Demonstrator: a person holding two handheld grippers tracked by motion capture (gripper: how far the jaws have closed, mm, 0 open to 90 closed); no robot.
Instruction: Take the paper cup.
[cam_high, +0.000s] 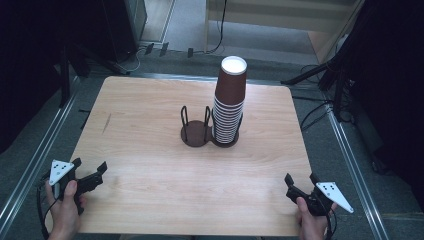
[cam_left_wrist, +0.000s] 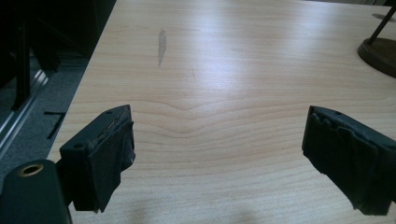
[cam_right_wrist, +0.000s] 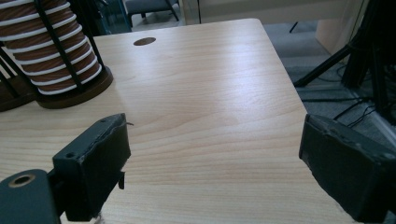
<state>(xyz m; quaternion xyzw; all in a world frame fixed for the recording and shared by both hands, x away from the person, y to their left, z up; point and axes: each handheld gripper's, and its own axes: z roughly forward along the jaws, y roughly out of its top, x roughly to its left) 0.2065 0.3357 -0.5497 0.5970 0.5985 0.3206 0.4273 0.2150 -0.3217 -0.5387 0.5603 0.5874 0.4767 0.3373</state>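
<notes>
Fingers (cam_left_wrist: 102, 158) on your left gripper (cam_high: 90, 175) stand apart with bare wood between them, and those of your right gripper (cam_high: 301, 184) are likewise spread wide over nothing, both hovering at the near corners of the pale wooden table (cam_high: 150, 115). Your work sits well away from both, toward the far middle: a tall stack of brown paper cups with white rims (cam_high: 229, 100), nested upside down, standing in the right-hand ring of a dark two-ring wire cup holder (cam_high: 196, 130); the left ring is empty. Expect the cups to be very light and thin-walled, so they will likely dent or go oval if you squeeze hard, and their smooth sides may slip. The nested cups will probably cling to one another, so lifting one could drag its neighbours up. Take the top cup across its side wall, well above the next white rim, with gentle pressure, and pull straight up; a sideways tug could tip the tall stack.
</notes>
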